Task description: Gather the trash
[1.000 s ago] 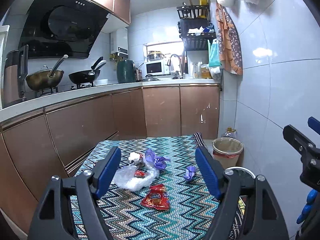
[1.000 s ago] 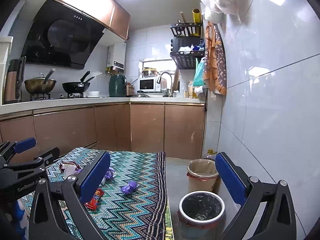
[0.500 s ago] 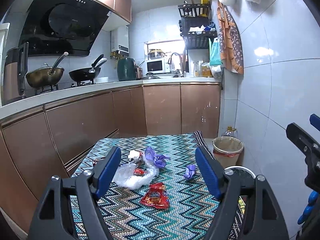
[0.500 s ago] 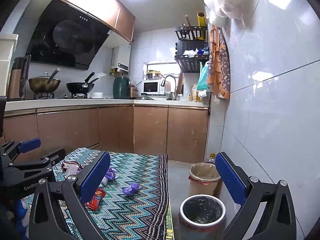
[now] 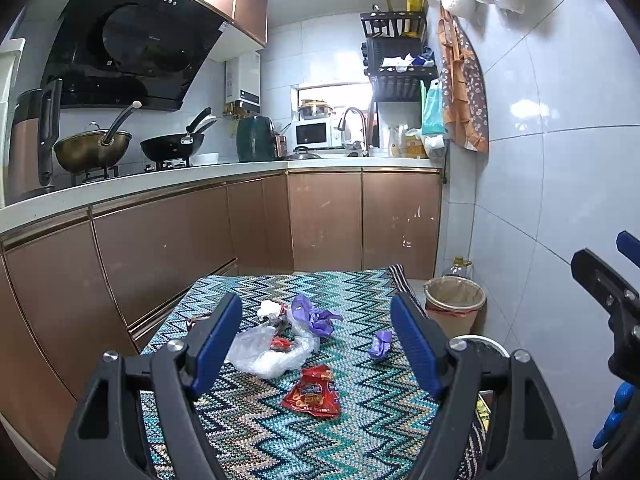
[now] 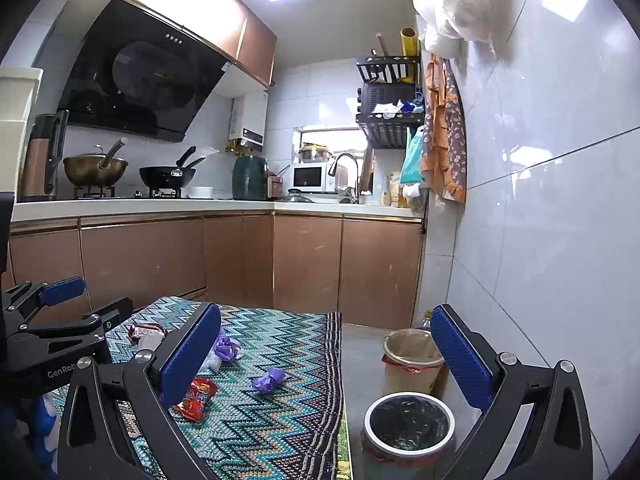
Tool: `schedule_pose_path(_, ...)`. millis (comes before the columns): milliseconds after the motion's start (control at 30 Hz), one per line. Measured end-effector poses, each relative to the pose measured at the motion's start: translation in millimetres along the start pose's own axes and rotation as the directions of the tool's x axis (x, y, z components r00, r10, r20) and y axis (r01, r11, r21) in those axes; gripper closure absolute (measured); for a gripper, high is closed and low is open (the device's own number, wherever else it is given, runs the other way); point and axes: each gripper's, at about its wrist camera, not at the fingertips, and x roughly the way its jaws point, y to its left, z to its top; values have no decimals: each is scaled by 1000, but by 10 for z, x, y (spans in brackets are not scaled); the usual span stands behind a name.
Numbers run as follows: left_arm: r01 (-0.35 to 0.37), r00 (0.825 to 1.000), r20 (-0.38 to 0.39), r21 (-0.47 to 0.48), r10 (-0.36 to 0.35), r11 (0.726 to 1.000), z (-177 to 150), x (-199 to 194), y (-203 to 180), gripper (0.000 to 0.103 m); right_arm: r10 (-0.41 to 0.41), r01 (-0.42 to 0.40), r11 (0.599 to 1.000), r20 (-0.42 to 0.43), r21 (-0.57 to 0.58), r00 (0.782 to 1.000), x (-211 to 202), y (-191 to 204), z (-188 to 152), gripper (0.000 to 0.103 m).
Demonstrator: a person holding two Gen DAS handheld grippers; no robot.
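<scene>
- The left tool (image 5: 316,340) is hovering above the zigzag-patterned teal cloth-covered table (image 5: 360,432), its blue-padded fingers spread wide and gripping nothing.
- The right tool (image 6: 326,354) is likewise gaping and empty, hanging over the table's right edge.
- A red snack wrapper (image 5: 312,392), a crumpled clear plastic bag (image 5: 266,354) and a small purple scrap (image 5: 380,344) are lying on the table.
- A black-lined round bin (image 6: 408,428) is standing on the floor just beside the table, a tan-lined bin (image 6: 412,356) behind it.

Right tongs (image 6: 326,354) gape above black-lined bin (image 6: 408,426).
</scene>
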Motion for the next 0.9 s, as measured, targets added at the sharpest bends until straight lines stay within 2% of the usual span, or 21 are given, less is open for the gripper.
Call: schedule_pose_path(900,22,999,-45,-57,-25,998,-65,232,144,28,17,-19,999,-40,-42,999,211,70,-79,0)
